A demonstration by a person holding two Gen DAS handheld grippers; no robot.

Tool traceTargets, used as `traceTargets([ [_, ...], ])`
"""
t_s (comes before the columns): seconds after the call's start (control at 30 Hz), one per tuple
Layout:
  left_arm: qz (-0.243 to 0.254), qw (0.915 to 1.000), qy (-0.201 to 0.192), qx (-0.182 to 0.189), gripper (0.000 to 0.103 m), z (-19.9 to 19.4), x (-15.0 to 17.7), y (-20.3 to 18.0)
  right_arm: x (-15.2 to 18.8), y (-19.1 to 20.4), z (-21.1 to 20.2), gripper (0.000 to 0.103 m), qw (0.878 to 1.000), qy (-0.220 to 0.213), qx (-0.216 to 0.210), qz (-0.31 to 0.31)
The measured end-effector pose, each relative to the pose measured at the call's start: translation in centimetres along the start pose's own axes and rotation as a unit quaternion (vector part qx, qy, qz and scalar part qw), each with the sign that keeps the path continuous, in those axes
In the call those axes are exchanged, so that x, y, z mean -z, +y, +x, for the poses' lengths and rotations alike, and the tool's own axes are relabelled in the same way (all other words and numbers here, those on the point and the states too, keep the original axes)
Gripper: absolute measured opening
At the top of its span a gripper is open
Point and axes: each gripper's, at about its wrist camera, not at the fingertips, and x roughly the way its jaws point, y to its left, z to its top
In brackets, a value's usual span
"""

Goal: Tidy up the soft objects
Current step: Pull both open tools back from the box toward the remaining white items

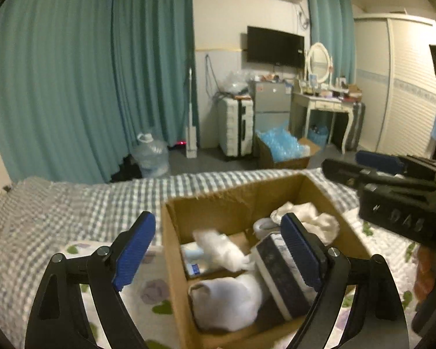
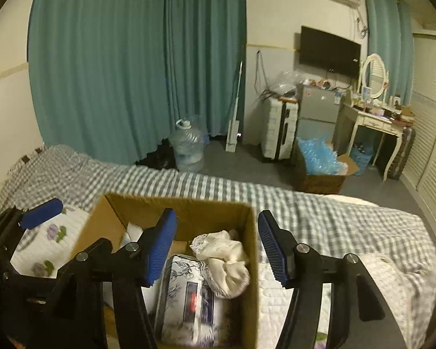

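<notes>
An open cardboard box [image 1: 174,241] [image 2: 251,250] sits on the bed. Inside lie a cream crumpled cloth [image 1: 314,218] [image 2: 226,258], a folded floral-patterned pack [image 1: 279,279] [image 2: 194,293], a white fluffy piece [image 1: 218,247] and a white rounded soft item [image 1: 229,299]. My left gripper [image 1: 218,241] is open and empty, its jaws straddling the box's left wall above the contents. My right gripper [image 2: 216,241] is open and empty, straddling the box's right wall. The right gripper also shows at the left wrist view's right edge [image 1: 392,180]; the left one shows in the right wrist view [image 2: 40,212].
The bed has a grey checked cover [image 1: 72,203] [image 2: 319,218] and a white floral quilt [image 2: 43,241]. Beyond the bed stand a water jug [image 1: 151,154], a suitcase [image 1: 235,125], a floor box of blue plastic [image 1: 284,148], a dressing table [image 1: 325,107] and teal curtains [image 1: 87,72].
</notes>
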Motion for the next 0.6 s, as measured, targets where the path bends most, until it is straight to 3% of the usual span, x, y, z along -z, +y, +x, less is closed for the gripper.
traceTargets([
  [0.07, 0.003, 0.9999, -0.009, -0.004, 0.089, -2.0, -0.9, -0.1, -1.1, 0.1, -2.8, 0.06, 1.0, -0.01, 0.008, 0.001],
  [0.3, 0.021, 0.9989, -0.042, -0.008, 0.09, -12.1, -3.4, -0.1, -3.8, 0.9, -14.4, 0.081, 0.998, -0.05, 0.035, -0.002],
  [0.33, 0.023, 0.9984, -0.05, -0.014, 0.094, -13.6, -3.5, -0.1, -4.0, 1.2, -16.2, 0.085, 0.998, -0.053, 0.038, -0.006],
  [0.37, 0.022, 0.998, -0.057, -0.017, 0.103, -15.0, -3.7, -0.1, -4.1, 1.5, -17.7, 0.087, 0.998, -0.055, 0.04, -0.009],
  [0.53, 0.007, 0.9971, -0.075, -0.006, 0.103, -20.3, -3.3, 0.9, -3.3, 2.8, -24.2, 0.103, 0.998, -0.051, 0.041, -0.006],
  [0.6, 0.01, 0.9972, -0.074, -0.007, 0.103, -21.6, -2.8, 1.1, -2.5, 3.0, -25.6, 0.103, 0.998, -0.048, 0.033, 0.002],
])
